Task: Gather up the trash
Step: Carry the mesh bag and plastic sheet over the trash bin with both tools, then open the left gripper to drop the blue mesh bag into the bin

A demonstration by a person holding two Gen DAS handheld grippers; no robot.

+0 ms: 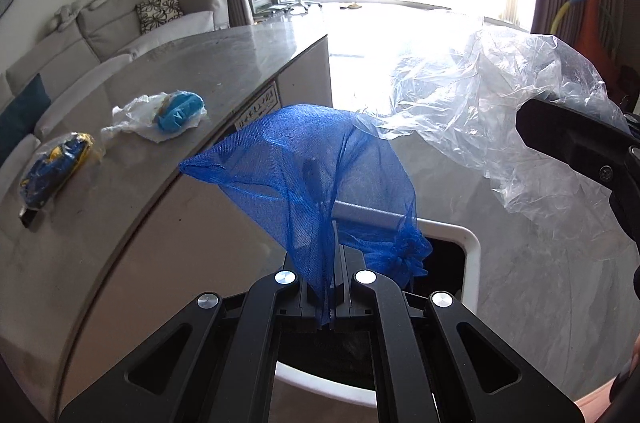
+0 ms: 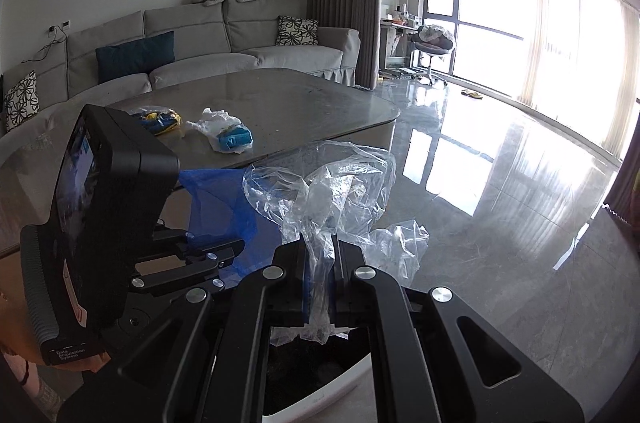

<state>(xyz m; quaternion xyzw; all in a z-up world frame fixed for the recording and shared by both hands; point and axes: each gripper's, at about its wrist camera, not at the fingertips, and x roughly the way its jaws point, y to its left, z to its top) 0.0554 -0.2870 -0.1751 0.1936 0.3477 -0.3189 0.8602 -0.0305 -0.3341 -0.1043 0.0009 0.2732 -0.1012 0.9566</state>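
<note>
My left gripper (image 1: 332, 255) is shut on a blue mesh bag (image 1: 304, 167) and holds it over the white trash bin (image 1: 472, 255) on the floor. My right gripper (image 2: 320, 263) is shut on a crumpled clear plastic bag (image 2: 320, 191), also above the bin (image 2: 320, 399); the bag shows at the right in the left wrist view (image 1: 500, 95). On the grey table (image 1: 120, 183) lie a white wrapper with a blue wad (image 1: 168, 115) and a clear packet with blue and yellow contents (image 1: 56, 163). Both also show in the right wrist view, wrapper (image 2: 226, 135) and packet (image 2: 158, 121).
The table edge (image 1: 224, 151) runs just left of the bin. A grey sofa (image 2: 200, 51) stands behind the table. Glossy tiled floor (image 2: 500, 203) spreads to the right toward bright windows. An office chair (image 2: 432, 47) stands far back.
</note>
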